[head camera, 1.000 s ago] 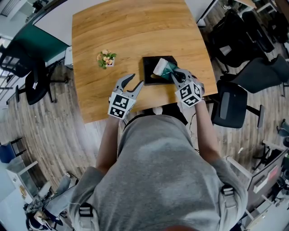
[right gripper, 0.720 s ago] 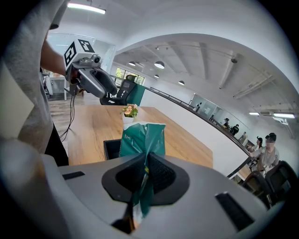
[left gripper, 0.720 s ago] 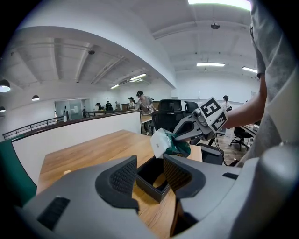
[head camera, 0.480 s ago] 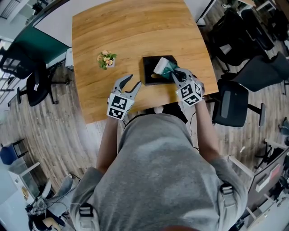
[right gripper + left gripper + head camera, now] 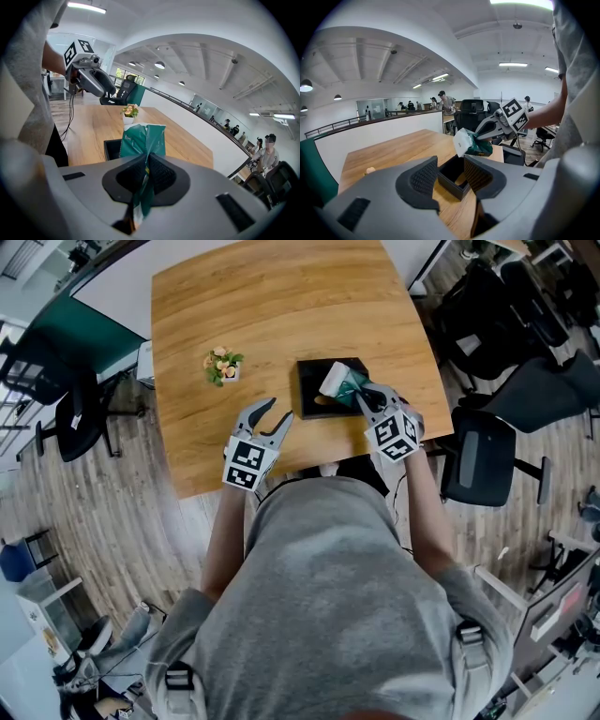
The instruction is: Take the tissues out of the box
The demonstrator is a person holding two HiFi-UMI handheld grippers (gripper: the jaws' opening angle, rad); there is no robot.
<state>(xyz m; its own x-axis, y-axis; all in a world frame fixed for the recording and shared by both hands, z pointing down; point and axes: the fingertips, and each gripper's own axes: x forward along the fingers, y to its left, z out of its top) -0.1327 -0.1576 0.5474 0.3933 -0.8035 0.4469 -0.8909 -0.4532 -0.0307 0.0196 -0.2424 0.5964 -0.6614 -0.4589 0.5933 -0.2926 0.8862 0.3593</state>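
Right gripper (image 5: 363,397) was clamped on the green tissue pack (image 5: 338,385), held just above the box (image 5: 307,381), w/ its long axis pointing away from the jaws. Left gripper (image 5: 273,417) sat left of the box, jaws wide, empty, so right was def nearer.

Far half: bare wood of the table (image 5: 281,306), free passage.
Left of box: box (image 5: 304,390) and flower pot (image 5: 222,364) stand well apart, open strip between.
Over box: tissue pack (image 5: 341,385), pinched in the right gripper (image 5: 360,396), blocks the opening.
Near-left corner: left gripper (image 5: 279,411), jaws apart, hovers close.
Right edge: office chair (image 5: 478,460) stands near.
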